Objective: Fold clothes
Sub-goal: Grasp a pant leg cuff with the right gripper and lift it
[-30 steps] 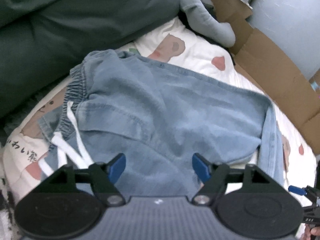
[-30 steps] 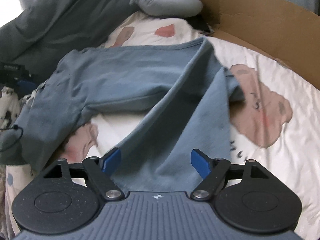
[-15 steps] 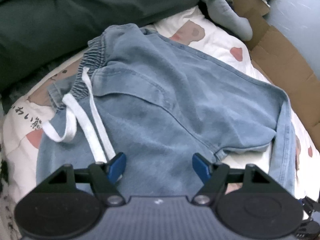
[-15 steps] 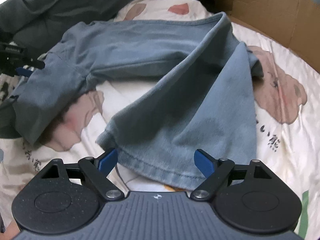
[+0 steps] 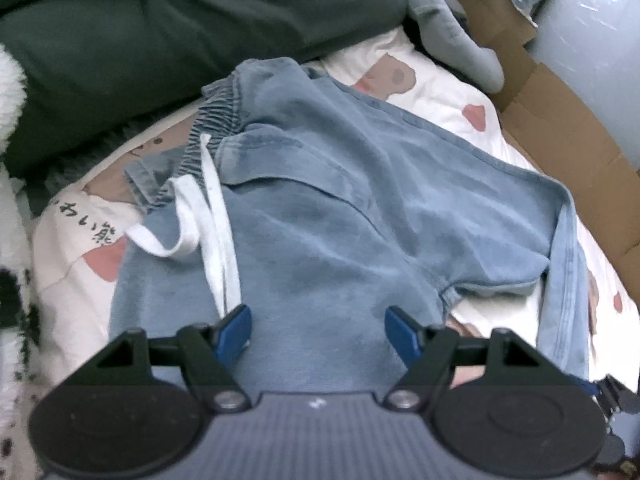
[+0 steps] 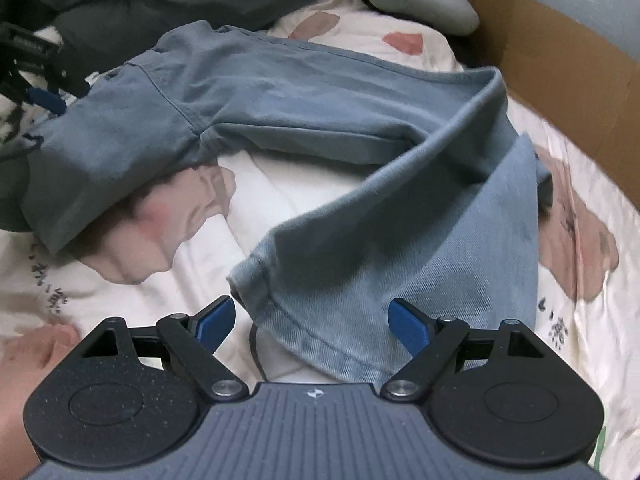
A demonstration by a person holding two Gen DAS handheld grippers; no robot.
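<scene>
Light blue denim trousers [image 5: 340,208] lie spread on a bear-print sheet [image 5: 420,76]. Their gathered waistband [image 5: 212,120] is at the upper left, and a white drawstring [image 5: 216,216] trails down the front. My left gripper [image 5: 316,320] is open over the hip cloth, with the drawstring's end by its left finger. In the right wrist view one trouser leg [image 6: 420,232] folds back toward me. Its hem [image 6: 280,304] lies between the fingers of my open right gripper [image 6: 310,312], which presses on nothing.
A dark green duvet [image 5: 160,40] is heaped along the far side. A grey plush cushion [image 5: 452,40] and cardboard sheets [image 5: 560,120] line the right edge. A thin black cable [image 6: 254,344] shows under the hem. White fluffy fabric [image 5: 8,100] sits at the left.
Both grippers have drawn back across the trousers. The drawstring now reaches the left gripper's finger. The leg hem has come into view between the right gripper's jaws, which stand slightly wider.
</scene>
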